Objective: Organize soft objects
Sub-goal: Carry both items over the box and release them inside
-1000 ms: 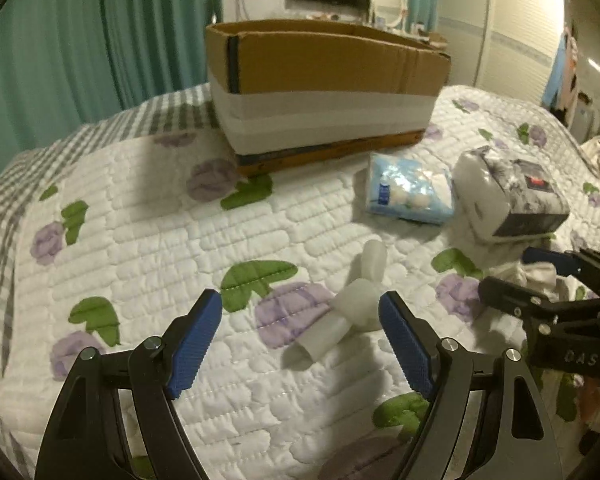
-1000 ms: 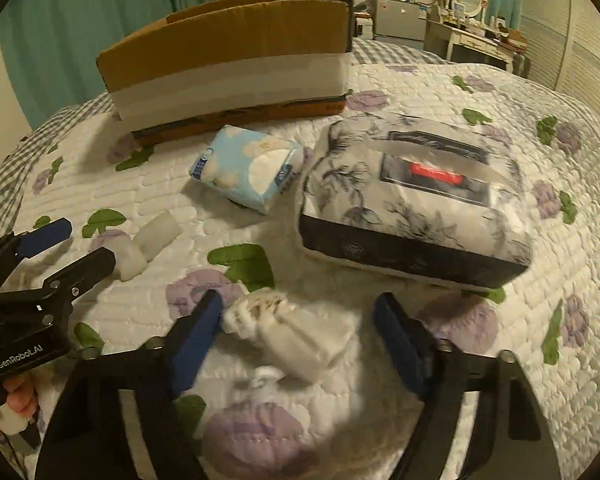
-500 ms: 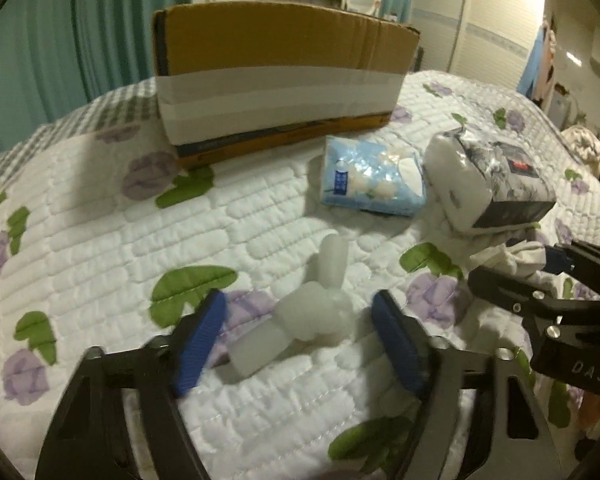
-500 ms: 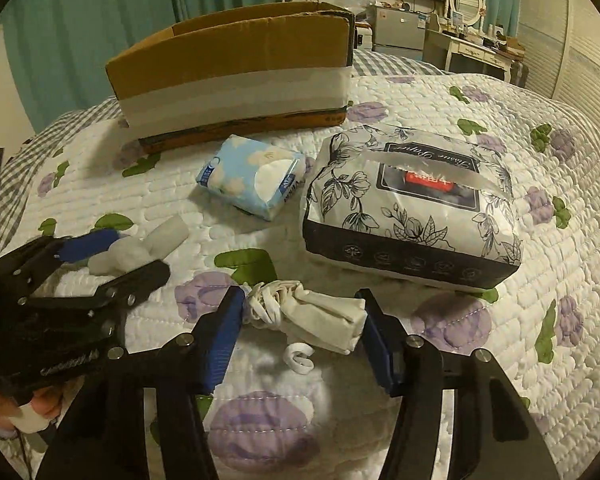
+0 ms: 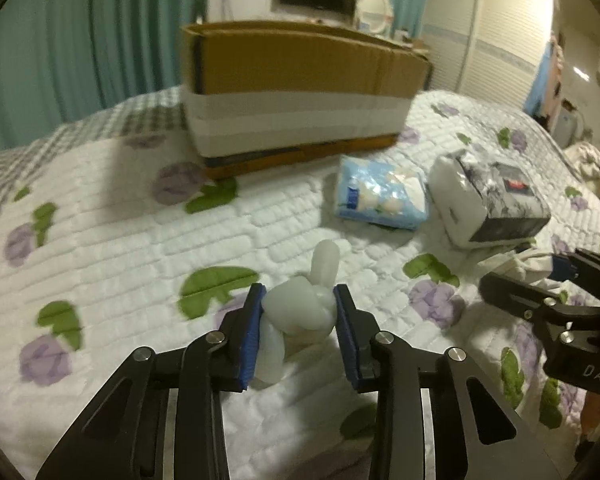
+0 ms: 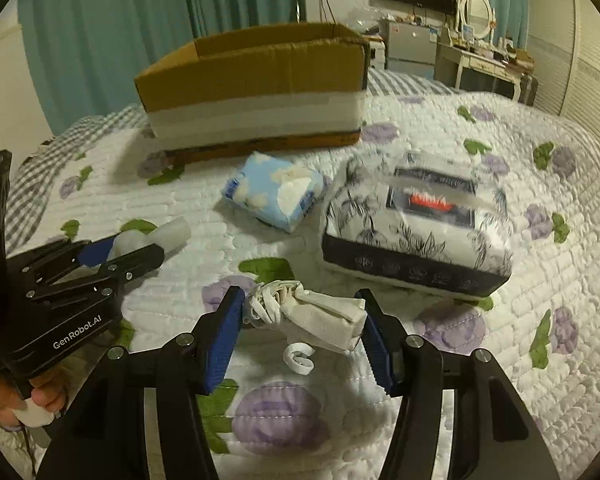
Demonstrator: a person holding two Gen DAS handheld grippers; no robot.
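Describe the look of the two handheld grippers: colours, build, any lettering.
Both are black, angular two-finger frames with silver screw heads and ribbed blue pads on the fingers. The left gripper carries white "GenRobot.AI" lettering on its side, seen in the right wrist view. The right gripper shows "DAS" on its body. No cables are visible.

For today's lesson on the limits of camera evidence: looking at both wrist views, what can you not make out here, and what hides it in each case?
- Inside of the cardboard box: both views, hidden by its own walls.
- Print on the floral pack: right wrist view, blurred.
- Underside of the knotted white bag: left wrist view, covered by the left gripper.
- Far end of the white cloth bundle: left wrist view, behind the right gripper.
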